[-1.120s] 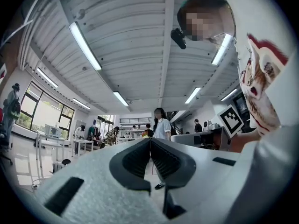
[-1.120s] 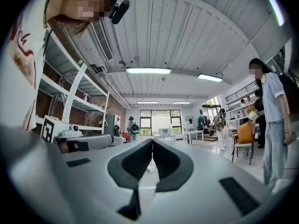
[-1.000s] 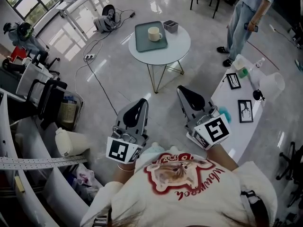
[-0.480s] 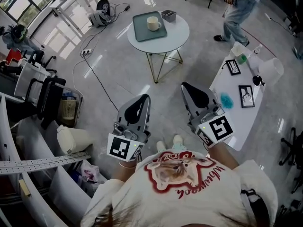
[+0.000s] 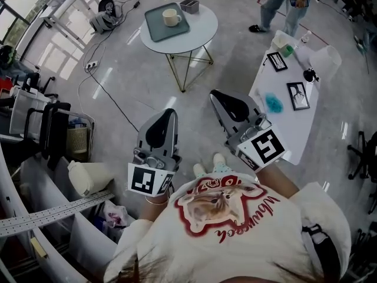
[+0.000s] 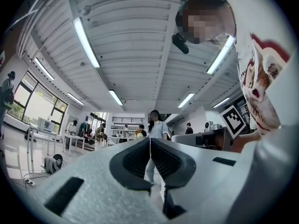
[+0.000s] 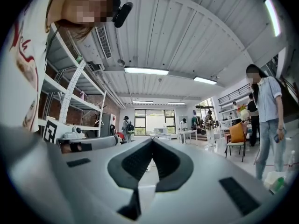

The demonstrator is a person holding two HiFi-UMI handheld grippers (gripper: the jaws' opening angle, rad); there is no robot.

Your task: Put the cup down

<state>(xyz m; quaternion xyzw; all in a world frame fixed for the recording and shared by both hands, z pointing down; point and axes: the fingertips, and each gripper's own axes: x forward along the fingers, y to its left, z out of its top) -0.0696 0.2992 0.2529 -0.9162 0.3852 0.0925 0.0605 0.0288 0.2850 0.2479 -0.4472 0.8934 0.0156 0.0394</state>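
A cream cup [image 5: 171,17] stands on a grey-green tray [image 5: 155,30] on the round white table [image 5: 197,31] at the far side of the room. Both grippers are held close to my chest, far from that table. My left gripper [image 5: 167,112] is shut with nothing in it, and in its own view the tips [image 6: 150,141] meet. My right gripper [image 5: 215,94] is also shut and empty, its tips [image 7: 151,141] touching. Neither gripper view shows the cup.
A small dark box [image 5: 189,5] sits by the tray. A long white table [image 5: 287,108] with framed pictures and a blue object lies at my right. A person [image 5: 284,2] stands beyond it. Cables and a device [image 5: 101,19] cross the floor at left, beside racks and chairs.
The head view has drifted so the round table and cup sit higher and further left. Both grippers stayed shut and shifted slightly left and up in the view.
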